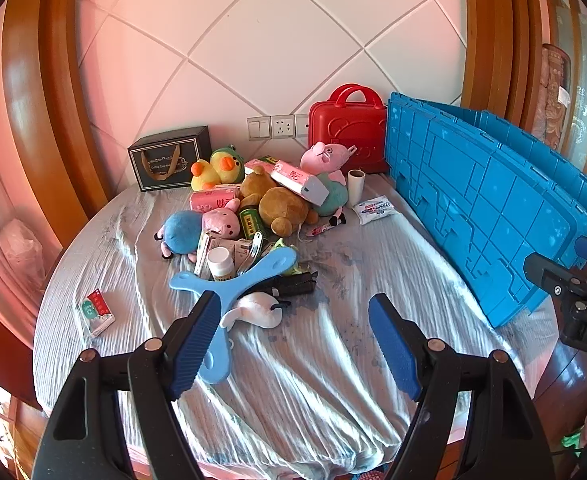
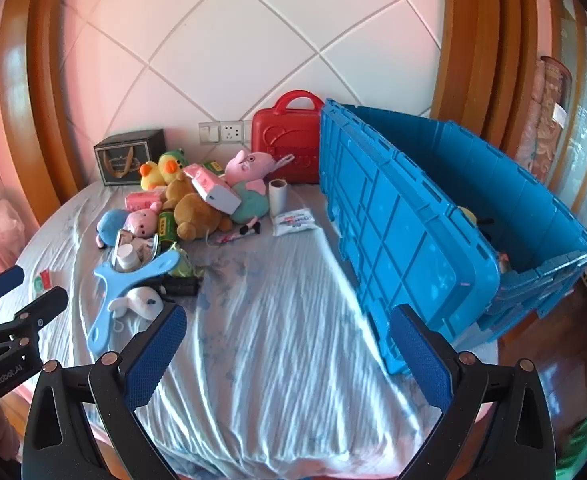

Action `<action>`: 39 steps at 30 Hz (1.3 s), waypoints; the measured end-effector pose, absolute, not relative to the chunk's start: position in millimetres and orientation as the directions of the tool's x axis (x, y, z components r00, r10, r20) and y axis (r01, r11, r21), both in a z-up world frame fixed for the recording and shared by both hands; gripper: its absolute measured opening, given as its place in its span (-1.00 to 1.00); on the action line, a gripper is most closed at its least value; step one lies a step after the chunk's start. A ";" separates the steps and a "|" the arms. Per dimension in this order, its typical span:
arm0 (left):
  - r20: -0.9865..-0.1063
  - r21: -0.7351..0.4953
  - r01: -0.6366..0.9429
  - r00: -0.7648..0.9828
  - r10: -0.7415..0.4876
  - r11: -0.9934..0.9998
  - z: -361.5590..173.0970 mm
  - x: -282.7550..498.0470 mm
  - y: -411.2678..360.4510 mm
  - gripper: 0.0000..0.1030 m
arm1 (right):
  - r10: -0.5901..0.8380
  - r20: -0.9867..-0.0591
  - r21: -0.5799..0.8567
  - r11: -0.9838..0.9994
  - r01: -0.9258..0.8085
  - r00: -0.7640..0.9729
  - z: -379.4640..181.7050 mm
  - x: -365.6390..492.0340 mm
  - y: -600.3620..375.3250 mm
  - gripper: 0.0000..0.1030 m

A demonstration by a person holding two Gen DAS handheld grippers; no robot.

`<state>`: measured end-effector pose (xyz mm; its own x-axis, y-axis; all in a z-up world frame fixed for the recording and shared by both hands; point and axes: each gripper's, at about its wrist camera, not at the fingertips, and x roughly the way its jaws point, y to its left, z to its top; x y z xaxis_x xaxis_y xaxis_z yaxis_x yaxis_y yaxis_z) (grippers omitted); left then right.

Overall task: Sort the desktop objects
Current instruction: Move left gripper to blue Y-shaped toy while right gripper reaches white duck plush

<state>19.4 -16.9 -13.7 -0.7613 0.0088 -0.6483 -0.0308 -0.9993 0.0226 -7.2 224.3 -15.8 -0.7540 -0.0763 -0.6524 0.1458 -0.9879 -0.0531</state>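
Both grippers hover over the round table's pale blue wrinkled cloth, jaws wide apart and holding nothing: left gripper, right gripper. The light blue Y-shaped plastic tool lies flat at the near edge of the toy pile, its long handle pointing toward the camera and its two prongs spreading away. One big blue plastic crate stands on the right. Two yellow duck plushies sit at the back, beside one red plastic carry case.
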 end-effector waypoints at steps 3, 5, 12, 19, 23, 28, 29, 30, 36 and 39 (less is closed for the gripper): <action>-0.663 0.034 -0.034 -0.749 0.003 -0.999 -19.4 16.6 -16.7 0.48 | -0.075 -0.661 -0.053 -0.988 0.146 -0.747 -20.1 -7.9 222.3 1.00; -0.671 0.029 -0.032 -0.741 0.004 -0.999 -24.6 12.6 -15.7 0.48 | -0.076 -0.666 -0.056 -0.987 0.152 -0.742 -24.6 -10.0 221.0 1.00; -0.716 -0.026 0.001 -0.698 0.018 -1.000 -45.8 -16.4 -23.6 0.48 | -0.113 -0.708 -0.051 -0.976 0.210 -0.697 -46.3 -45.8 216.1 1.00; -0.775 -0.007 0.169 -0.624 -0.101 -0.986 -88.8 -59.9 -69.7 0.48 | -0.238 -0.768 0.006 -0.931 0.365 -0.594 -80.7 -115.5 196.2 1.00; -0.832 0.019 0.255 -0.533 -0.157 -0.967 -124.1 -78.8 -95.4 0.48 | -0.279 -0.820 0.034 -0.895 0.444 -0.500 -118.8 -151.6 179.7 1.00; -0.872 -0.002 0.321 -0.465 -0.156 -0.947 -153.8 -89.5 -119.7 0.48 | -0.282 -0.875 0.063 -0.872 0.486 -0.394 -159.2 -182.3 153.5 1.00; -0.878 -0.012 0.326 -0.455 -0.146 -0.945 -158.2 -92.5 -124.2 0.48 | -0.281 -0.883 0.065 -0.866 0.496 -0.376 -164.5 -186.0 146.9 1.00; -0.882 -0.014 0.327 -0.449 -0.142 -0.945 -162.4 -96.7 -128.5 0.48 | -0.276 -0.888 0.060 -0.863 0.502 -0.368 -168.0 -188.6 141.0 1.00; -0.897 -0.042 0.265 -0.434 -0.081 -0.963 -190.5 -138.5 -148.6 0.47 | -0.239 -0.903 0.033 -0.867 0.497 -0.356 -179.0 -193.0 105.2 1.00; -0.910 -0.038 0.197 -0.412 -0.048 -0.980 -208.1 -165.7 -149.2 0.43 | -0.215 -0.918 0.038 -0.884 0.466 -0.334 -188.0 -191.8 88.7 1.00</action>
